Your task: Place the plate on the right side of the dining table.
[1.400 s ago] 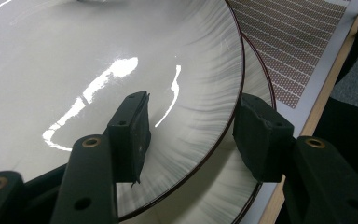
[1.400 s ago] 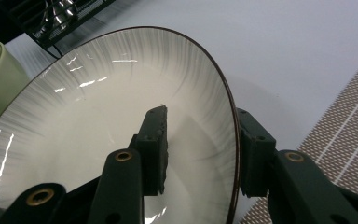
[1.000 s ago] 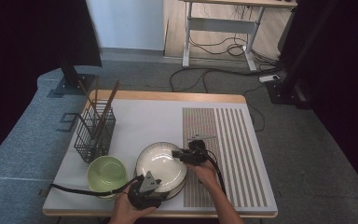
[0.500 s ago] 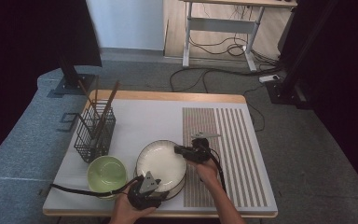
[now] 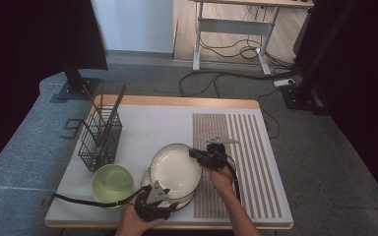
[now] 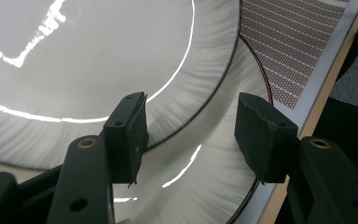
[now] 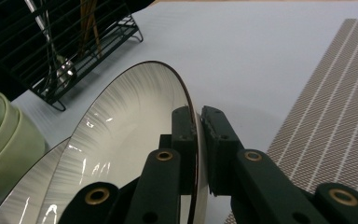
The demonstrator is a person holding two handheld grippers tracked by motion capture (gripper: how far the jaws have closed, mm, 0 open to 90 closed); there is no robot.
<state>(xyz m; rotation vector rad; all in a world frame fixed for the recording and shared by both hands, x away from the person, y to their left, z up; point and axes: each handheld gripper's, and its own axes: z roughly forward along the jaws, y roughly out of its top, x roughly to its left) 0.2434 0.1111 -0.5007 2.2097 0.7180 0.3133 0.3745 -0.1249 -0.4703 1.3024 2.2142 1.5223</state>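
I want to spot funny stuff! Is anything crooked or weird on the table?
Yes: the top plate is tilted, one edge pinched and lifted by the right gripper, the other resting on the plate beneath. Nothing looks spilled or broken.

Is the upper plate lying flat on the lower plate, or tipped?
Tipped: the right tongs pinch the upper plate rim, raised above the lower plate.

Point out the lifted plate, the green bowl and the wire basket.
lifted plate (image 5: 174, 167): high view, centre of its face.
green bowl (image 5: 111, 183): high view, inside bottom.
wire basket (image 5: 91, 150): high view, front mesh wall.
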